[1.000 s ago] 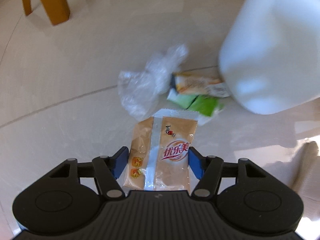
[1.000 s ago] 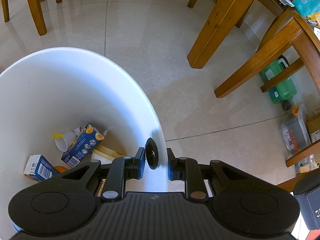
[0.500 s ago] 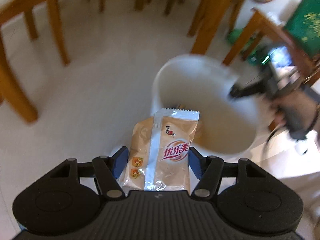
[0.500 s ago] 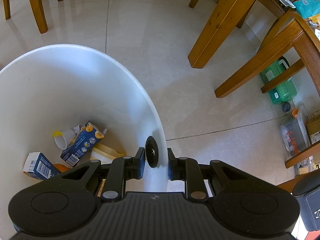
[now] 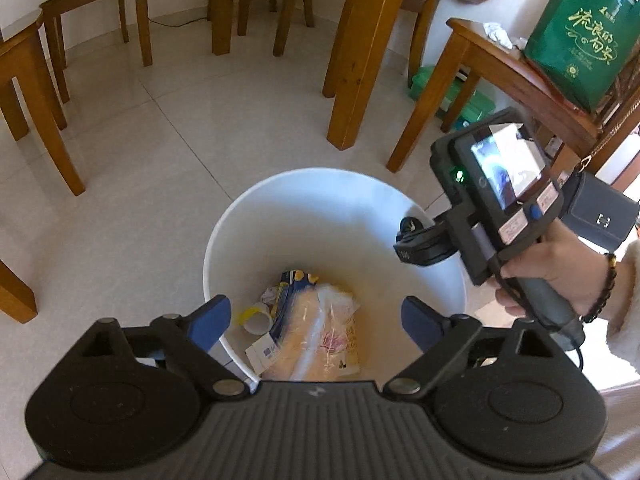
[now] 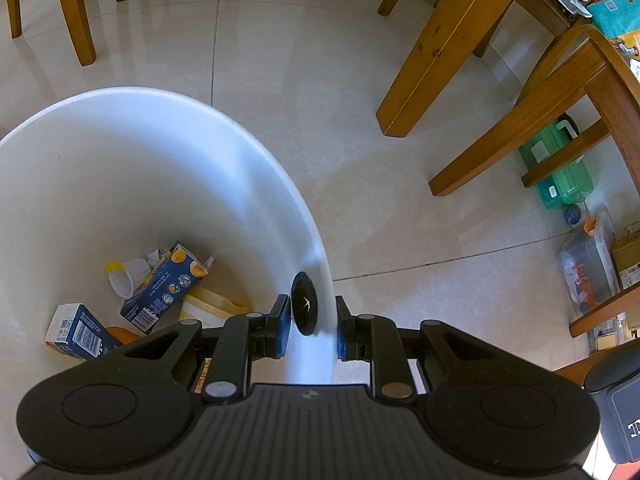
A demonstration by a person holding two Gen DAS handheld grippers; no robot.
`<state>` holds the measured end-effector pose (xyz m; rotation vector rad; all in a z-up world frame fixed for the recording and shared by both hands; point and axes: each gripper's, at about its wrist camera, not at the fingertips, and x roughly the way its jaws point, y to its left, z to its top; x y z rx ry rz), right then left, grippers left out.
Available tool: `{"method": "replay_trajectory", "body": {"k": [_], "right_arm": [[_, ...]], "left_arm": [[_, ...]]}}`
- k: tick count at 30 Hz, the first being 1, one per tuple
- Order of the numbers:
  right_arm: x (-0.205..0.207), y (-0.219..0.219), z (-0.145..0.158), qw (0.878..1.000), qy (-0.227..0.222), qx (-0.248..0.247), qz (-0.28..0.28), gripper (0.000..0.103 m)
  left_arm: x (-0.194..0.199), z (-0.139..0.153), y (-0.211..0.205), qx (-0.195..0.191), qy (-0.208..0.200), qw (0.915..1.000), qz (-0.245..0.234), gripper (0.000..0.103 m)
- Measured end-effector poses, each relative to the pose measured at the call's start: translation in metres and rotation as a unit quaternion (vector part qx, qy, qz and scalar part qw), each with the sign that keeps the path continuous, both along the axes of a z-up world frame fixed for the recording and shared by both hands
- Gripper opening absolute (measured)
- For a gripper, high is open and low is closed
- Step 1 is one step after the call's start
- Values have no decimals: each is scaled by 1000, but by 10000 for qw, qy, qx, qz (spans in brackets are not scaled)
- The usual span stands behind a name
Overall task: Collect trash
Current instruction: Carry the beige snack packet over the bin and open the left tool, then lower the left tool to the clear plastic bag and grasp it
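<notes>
A white trash bin (image 5: 280, 178) stands on the tiled floor below my left gripper (image 5: 316, 316). The left gripper is open, its blue pads spread wide over the bin's mouth. A tan snack packet (image 5: 320, 340), blurred, lies loose inside the bin among a blue carton (image 5: 286, 304) and a small plastic cup (image 5: 256, 318). My right gripper (image 6: 313, 332) is shut on the bin's rim (image 6: 324, 280), one finger inside and one outside. The right wrist view also shows the blue carton (image 6: 168, 284), a second blue box (image 6: 76, 332) and the cup (image 6: 120, 280).
Wooden chair legs (image 5: 52, 136) and a table leg (image 5: 360, 60) stand around the bin. A green bag (image 5: 580, 36) sits on a chair at the right. A green plastic container (image 6: 560, 172) lies under that chair. A person's hand (image 5: 560, 268) holds the right gripper.
My left gripper swung up from the floor litter to above the bin and opened. The tan packet left its fingers and now lies in the bin. The right gripper kept its hold on the rim.
</notes>
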<state>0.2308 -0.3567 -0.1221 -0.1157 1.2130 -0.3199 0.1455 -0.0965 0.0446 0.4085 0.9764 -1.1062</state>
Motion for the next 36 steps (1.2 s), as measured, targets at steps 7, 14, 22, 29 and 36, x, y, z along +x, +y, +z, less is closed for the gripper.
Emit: {"method": "replay_trajectory", "body": {"k": [7,14,22,29,36], "right_arm": [[0,-1,0,10000,-3,13,2,26],[0,0,-1,10000,-1,8,0,26],[-1,0,0,10000,1,0,9,26],[-1,-1,1,10000,6,27,11,26],[1,-3,1,10000,21,66,-9,26]], "left_arm": [[10,-2,18,66,-46,9998,180,92],[22,-10,38,206,-217,9988,391,92],[36,-36,68,416,-312,9960,724,92],[57,-88,84,587,-196,9922,1083,92],[80,-161,84,872,17,9850,1486,92]]}}
